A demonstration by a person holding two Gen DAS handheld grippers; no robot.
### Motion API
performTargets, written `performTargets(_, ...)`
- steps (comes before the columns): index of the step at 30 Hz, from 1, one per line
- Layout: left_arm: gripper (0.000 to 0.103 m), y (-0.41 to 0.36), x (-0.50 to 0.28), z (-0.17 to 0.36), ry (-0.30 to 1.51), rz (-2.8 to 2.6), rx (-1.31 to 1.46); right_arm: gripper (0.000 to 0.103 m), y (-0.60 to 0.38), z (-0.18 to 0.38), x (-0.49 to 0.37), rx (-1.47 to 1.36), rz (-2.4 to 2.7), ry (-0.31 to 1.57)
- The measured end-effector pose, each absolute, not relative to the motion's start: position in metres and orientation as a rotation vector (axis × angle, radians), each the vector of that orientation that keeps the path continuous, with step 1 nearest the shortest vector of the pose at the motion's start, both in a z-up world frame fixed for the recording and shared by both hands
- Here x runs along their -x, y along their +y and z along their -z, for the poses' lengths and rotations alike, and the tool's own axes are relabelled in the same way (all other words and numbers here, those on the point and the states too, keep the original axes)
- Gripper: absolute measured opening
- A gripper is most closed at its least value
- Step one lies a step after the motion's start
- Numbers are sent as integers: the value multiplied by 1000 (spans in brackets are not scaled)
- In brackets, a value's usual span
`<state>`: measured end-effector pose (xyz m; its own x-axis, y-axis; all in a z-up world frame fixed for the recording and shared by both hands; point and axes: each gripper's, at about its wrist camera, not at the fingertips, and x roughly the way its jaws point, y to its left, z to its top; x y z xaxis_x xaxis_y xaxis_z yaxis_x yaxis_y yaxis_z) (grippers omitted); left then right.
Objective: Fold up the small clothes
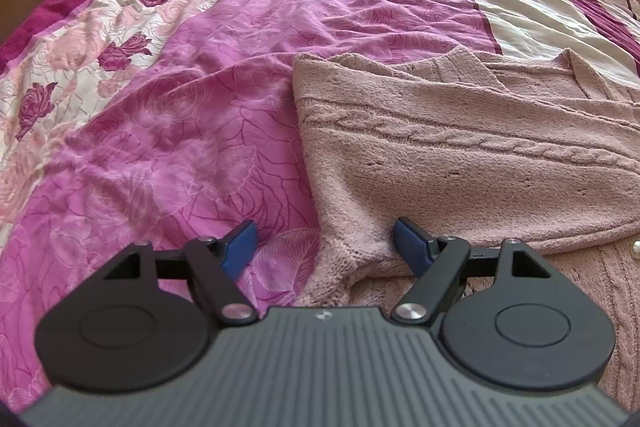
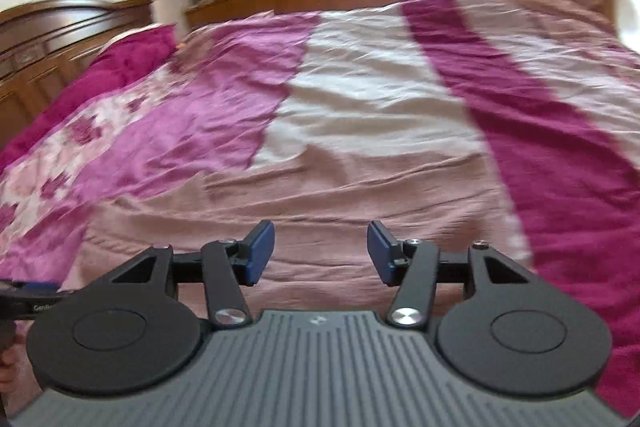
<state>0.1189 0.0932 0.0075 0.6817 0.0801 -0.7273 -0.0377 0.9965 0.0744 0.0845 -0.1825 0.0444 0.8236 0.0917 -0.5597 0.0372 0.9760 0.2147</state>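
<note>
Lying folded near the bed's (image 1: 248, 39) front edge, the pink sweater (image 1: 460, 163) is spreading under both grippers. The left gripper (image 1: 324, 247) is hovering wide open over its hem; the right gripper (image 2: 321, 253) is gaping too, gripping nothing.

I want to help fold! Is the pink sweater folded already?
Partly folded: the pink cable-knit sweater has one layer doubled over another on the bedspread.

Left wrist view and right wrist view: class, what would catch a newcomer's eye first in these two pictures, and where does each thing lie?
The pink cable-knit sweater stands out first, lying partly folded on the right of the left wrist view. Beneath it, the bedspread draws the eye with magenta, rose-print and cream bands, filling both views. In front, the left gripper stands open over the sweater's near corner; the right gripper is open above pink fabric, gripping nothing.
</note>
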Motion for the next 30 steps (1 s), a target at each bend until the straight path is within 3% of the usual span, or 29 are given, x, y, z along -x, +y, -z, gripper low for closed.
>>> performTargets(13, 79, 94, -119, -7, 816, -63, -54, 60, -238, -16, -67, -204, 188, 651)
performTargets(30, 77, 122, -65, -57, 776, -93, -125, 62, -242, -52, 6, -311, 99, 676)
